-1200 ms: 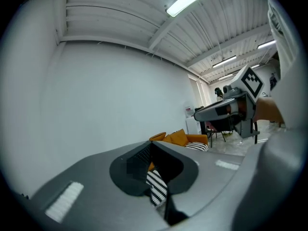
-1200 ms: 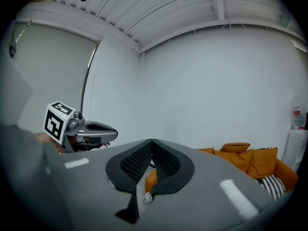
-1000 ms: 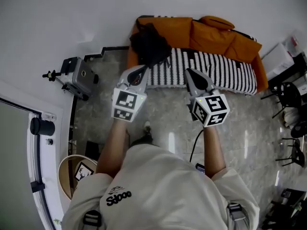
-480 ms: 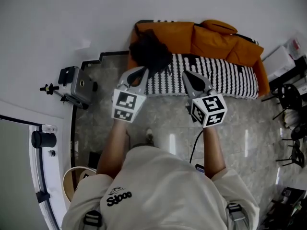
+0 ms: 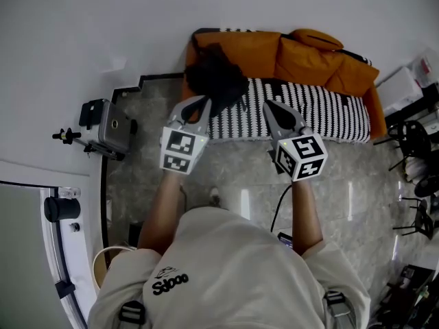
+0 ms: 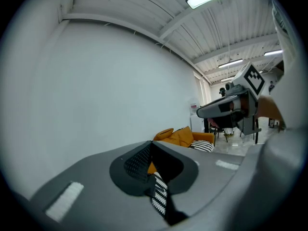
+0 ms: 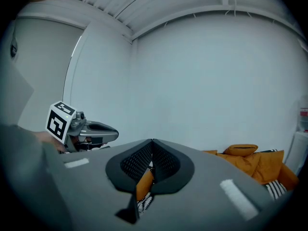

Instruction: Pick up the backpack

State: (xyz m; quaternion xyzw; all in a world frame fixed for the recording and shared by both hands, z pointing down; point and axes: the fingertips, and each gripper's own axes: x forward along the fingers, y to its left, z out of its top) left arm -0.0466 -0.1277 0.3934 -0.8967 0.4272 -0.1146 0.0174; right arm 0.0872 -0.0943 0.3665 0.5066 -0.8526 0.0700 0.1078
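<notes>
The black backpack (image 5: pixel 216 76) lies slumped on the left end of an orange sofa (image 5: pixel 302 53), partly on its black-and-white striped blanket (image 5: pixel 309 105). My left gripper (image 5: pixel 204 101) is held out in front of the body, shut and empty, its tip just short of the backpack's near edge in the head view. My right gripper (image 5: pixel 269 105) is shut and empty too, pointing at the striped blanket to the right of the backpack. Each gripper view shows its own jaws pressed together (image 6: pixel 150 143) (image 7: pixel 152 141) and the other gripper (image 6: pixel 226 107) (image 7: pixel 94 130) alongside.
A grey hard case (image 5: pixel 113 123) with a small tripod (image 5: pixel 68 137) stands on the stone floor at the left, by a white door frame (image 5: pixel 65 252). Dark chairs (image 5: pixel 411 139) and white boxes (image 5: pixel 401 81) crowd the right. A black cable (image 5: pixel 278 211) trails on the floor.
The case, tripod and door frame have slid down and left in the head view as the person walks toward the sofa. Both grippers stay shut, held out as before.
</notes>
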